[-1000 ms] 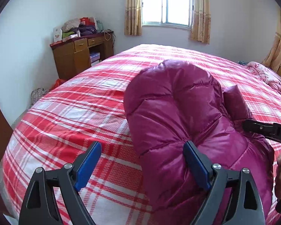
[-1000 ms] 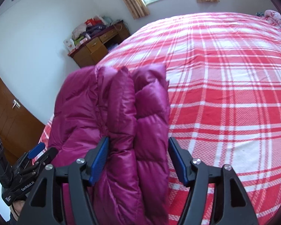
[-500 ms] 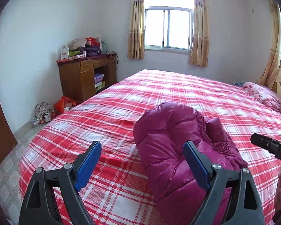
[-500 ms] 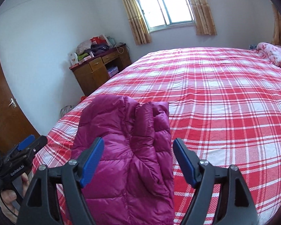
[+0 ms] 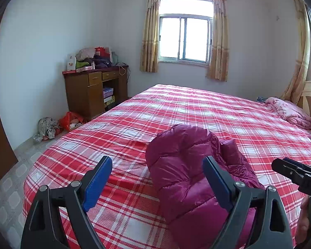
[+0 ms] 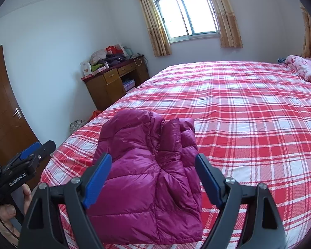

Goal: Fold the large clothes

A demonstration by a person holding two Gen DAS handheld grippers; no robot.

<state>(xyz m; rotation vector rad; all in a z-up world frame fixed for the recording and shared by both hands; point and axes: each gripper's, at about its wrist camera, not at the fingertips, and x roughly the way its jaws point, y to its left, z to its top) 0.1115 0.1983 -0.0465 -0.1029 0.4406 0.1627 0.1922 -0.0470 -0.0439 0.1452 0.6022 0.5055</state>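
While both grippers gape (left gripper (image 5: pixel 156 181), right gripper (image 6: pixel 153 178)), the folded jacket (image 6: pixel 147 178) lies below them, untouched.

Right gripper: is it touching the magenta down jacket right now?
Cannot tell. In the right wrist view the open right gripper overlaps the jacket; neither view shows contact or gap.

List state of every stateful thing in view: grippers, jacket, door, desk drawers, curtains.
left gripper: open, empty
right gripper: open, empty
magenta puffer jacket: folded into a bundle, lying on the bed
door: closed
desk drawers: shut
curtains: drawn aside, window uncovered
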